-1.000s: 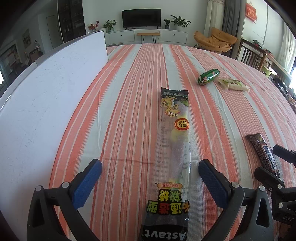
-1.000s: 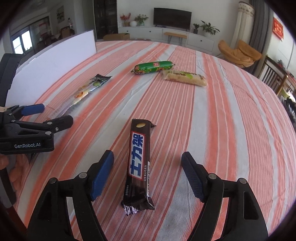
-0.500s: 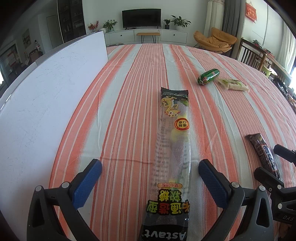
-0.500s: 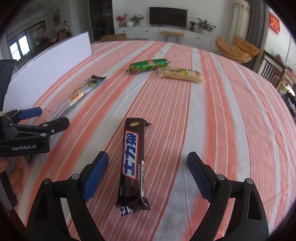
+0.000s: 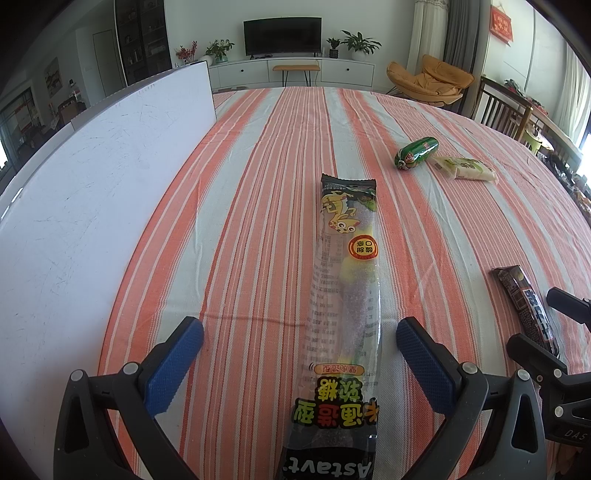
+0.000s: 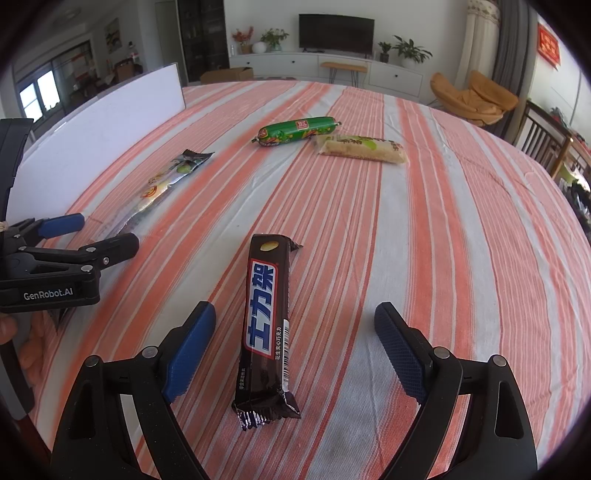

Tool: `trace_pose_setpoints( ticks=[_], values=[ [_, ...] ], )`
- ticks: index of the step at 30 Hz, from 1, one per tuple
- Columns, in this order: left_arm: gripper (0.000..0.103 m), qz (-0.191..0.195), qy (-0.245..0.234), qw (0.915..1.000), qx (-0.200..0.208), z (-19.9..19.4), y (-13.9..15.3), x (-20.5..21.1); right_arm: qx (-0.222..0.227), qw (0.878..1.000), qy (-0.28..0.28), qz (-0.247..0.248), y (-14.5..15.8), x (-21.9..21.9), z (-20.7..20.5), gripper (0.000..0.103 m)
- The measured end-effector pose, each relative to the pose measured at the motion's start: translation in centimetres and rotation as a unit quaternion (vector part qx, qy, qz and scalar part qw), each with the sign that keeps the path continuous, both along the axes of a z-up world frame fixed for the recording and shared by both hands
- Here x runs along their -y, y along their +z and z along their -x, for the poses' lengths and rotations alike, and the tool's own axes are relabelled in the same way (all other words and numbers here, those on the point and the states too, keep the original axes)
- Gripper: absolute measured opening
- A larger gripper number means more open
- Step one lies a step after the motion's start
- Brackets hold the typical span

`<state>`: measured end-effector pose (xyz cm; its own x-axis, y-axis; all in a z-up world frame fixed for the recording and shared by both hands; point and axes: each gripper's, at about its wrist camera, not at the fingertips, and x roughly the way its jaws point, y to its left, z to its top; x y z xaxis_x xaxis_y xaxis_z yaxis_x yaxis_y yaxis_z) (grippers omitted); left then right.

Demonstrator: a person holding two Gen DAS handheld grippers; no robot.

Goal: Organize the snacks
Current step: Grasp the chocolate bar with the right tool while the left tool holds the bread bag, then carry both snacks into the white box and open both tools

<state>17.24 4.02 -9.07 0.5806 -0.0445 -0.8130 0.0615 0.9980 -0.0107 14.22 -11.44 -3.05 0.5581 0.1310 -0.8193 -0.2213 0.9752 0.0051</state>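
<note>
Snacks lie lengthwise between released jaws: candy (image 5: 345, 295) in left gripper (image 5: 299, 354), bar (image 6: 266, 325) in right gripper (image 6: 295, 336), ready for grasping.

We see a big table with a striped cloth (image 5: 258, 184), orange and pale. A tall white board (image 5: 92, 203) stands on it at nine o'clock. Far off at twelve o'clock, a black TV (image 5: 282, 36) sits on a long white cabinet (image 5: 295, 72) with green plants (image 5: 360, 42). At two o'clock is an orange chair (image 5: 430, 79).
</note>
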Motion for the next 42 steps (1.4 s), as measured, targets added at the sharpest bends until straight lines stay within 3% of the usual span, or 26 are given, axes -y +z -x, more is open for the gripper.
trace_pose_setpoints(
  ticks=[21,25,30,33,35,36,37,38,39,40,41,42],
  values=[
    [0.103,0.002,-0.001,1.0000,0.000,0.1,0.0,0.0,0.000,1.000,0.000,0.000,0.0,0.0,0.0,0.090],
    [0.103,0.000,-0.028,0.9995,-0.016,-0.1,0.1,0.0,-0.003,1.000,0.001,-0.001,0.0,0.0,-0.1,0.090],
    [0.102,0.000,-0.078,0.9933,-0.086,-1.2,0.5,-0.1,-0.125,0.992,0.018,0.017,0.7,-0.1,-3.0,0.089],
    [0.093,0.010,-0.093,0.9903,-0.102,-1.9,1.0,0.7,-0.185,0.983,0.016,0.004,0.8,-0.1,-4.9,0.088],
    [0.088,-0.007,-0.102,0.9887,-0.110,-2.4,1.0,1.6,-0.204,0.978,0.023,0.016,0.8,-0.8,-5.8,0.087],
    [0.083,-0.022,-0.103,0.9884,-0.109,-2.4,1.1,2.0,-0.207,0.978,0.027,0.023,0.8,-1.1,-6.0,0.087],
    [0.071,-0.020,-0.108,0.9886,-0.104,-2.3,1.2,2.2,-0.208,0.977,0.030,0.028,0.7,-1.4,-6.0,0.084],
    [0.062,-0.018,-0.108,0.9894,-0.096,-2.1,1.5,2.3,-0.201,0.978,0.029,0.046,0.9,-1.7,-6.0,0.073],
    [0.042,-0.012,-0.110,0.9899,-0.088,-1.9,1.7,2.3,-0.193,0.980,0.031,0.045,1.2,-1.7,-5.8,0.063],
    [0.024,-0.011,-0.107,0.9908,-0.082,-1.6,1.9,2.3,-0.194,0.980,0.028,0.035,1.4,-1.6,-5.6,0.036],
    [0.023,-0.006,-0.105,0.9914,-0.078,-1.2,2.0,2.2,-0.196,0.980,0.018,0.031,1.6,-1.3,-5.5,0.018],
    [0.017,0.006,-0.103,0.9921,-0.072,-0.6,2.2,1.9,-0.197,0.980,0.008,0.017,1.8,-0.8,-5.1,0.018]
  ],
)
